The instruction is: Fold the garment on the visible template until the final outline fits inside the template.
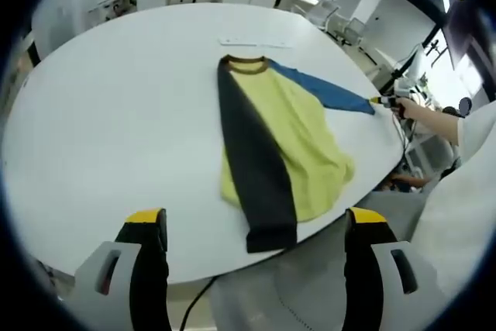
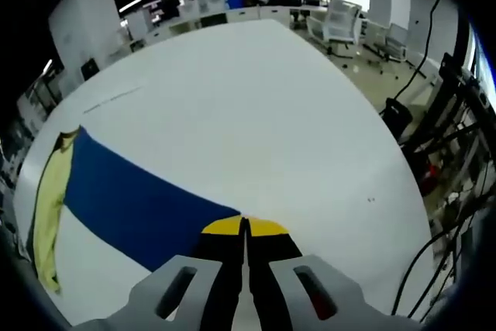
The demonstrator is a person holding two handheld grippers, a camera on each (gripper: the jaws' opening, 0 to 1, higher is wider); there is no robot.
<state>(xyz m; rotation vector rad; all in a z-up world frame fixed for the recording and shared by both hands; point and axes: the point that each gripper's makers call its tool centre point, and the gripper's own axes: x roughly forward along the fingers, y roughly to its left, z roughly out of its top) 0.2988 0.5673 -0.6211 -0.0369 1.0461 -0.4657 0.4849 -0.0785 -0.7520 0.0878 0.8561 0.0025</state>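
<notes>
Yellow shirt (image 1: 298, 145) lies flat on the white table (image 1: 108, 114), its dark sleeve (image 1: 252, 153) folded across the body and its blue sleeve (image 1: 322, 89) stretched out toward the table's edge. Left gripper (image 1: 252, 226) hangs over the near edge with jaws spread wide, holding nothing. Right gripper (image 2: 244, 226) has its yellow-tipped jaws pressed together on the cuff end of the blue sleeve, also seen at the sleeve's tip in the left gripper view.
</notes>
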